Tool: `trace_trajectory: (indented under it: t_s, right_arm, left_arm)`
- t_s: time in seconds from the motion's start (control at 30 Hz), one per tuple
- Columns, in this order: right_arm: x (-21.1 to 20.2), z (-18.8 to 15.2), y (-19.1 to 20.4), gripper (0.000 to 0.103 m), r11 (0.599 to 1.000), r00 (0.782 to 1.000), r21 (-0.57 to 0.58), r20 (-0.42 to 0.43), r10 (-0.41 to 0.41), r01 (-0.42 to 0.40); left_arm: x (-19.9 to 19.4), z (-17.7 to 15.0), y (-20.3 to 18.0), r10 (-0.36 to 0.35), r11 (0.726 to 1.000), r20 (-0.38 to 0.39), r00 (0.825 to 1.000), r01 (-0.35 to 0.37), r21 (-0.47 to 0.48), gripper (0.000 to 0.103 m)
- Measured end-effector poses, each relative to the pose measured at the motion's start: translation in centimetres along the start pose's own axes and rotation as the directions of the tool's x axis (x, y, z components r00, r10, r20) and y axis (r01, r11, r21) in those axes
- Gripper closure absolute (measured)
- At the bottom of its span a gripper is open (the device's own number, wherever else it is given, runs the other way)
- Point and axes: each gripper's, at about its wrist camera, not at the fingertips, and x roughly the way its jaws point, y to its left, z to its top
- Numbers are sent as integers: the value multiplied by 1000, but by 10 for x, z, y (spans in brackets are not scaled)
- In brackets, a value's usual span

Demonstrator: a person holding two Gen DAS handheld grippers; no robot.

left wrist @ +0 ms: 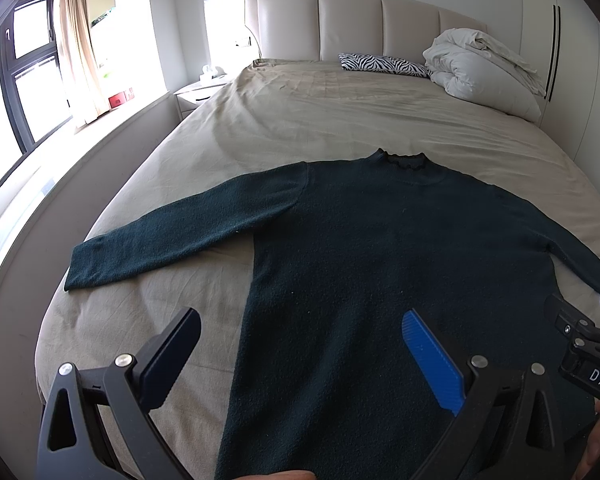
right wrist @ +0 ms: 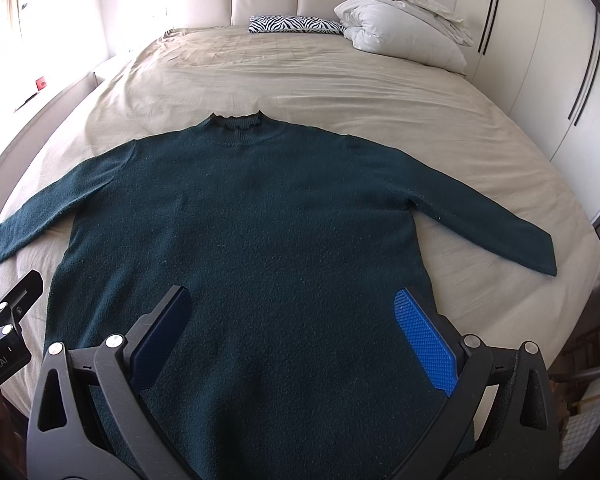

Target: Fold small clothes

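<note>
A dark teal long-sleeved sweater (left wrist: 380, 240) lies flat on the beige bed sheet (left wrist: 300, 120), collar away from me, both sleeves spread out to the sides; it also shows in the right wrist view (right wrist: 244, 216). My left gripper (left wrist: 300, 356) is open and empty above the sweater's lower left edge. My right gripper (right wrist: 292, 332) is open and empty above the sweater's lower middle. The right gripper also shows at the right edge of the left wrist view (left wrist: 580, 320). The left gripper shows at the left edge of the right wrist view (right wrist: 8, 320).
A zebra-print pillow (left wrist: 384, 65) and a bunched white duvet (left wrist: 480, 68) lie at the head of the bed by the padded headboard (left wrist: 352, 24). A nightstand (left wrist: 198, 94) and a window (left wrist: 28, 72) are on the left. White wardrobe doors (right wrist: 560, 60) stand on the right.
</note>
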Motion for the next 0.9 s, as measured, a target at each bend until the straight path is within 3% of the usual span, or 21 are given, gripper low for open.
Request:
trace_trajectory:
  t_s: [0.33, 0.57, 0.7, 0.77, 0.83, 0.9]
  right_arm:
    - [6, 1, -3, 0, 1000, 1000, 7, -16, 2, -2]
    - [17, 3, -25, 0, 998, 999, 55, -30, 25, -23]
    - [29, 7, -77, 0, 981, 996, 182, -26, 80, -74]
    - [36, 6, -120, 0, 956, 994, 276, -16, 109, -101]
    - [44, 2, -172, 0, 910, 990, 393, 18, 138, -134]
    - [55, -10, -230, 0, 838, 987, 523, 52, 150, -155]
  left_arm:
    - [12, -8, 2, 10, 1000, -20, 1000, -10, 6, 0]
    - [21, -9, -5, -37, 999, -55, 998, 38, 17, 0]
    - [29, -12, -16, -26, 998, -70, 997, 29, 46, 0]
    - [34, -12, -17, -63, 997, -82, 995, 65, 34, 0]
    - [42, -11, -14, -153, 988, -114, 982, 153, -15, 0]
    - [50, -10, -14, -193, 981, -140, 971, 189, -46, 0]
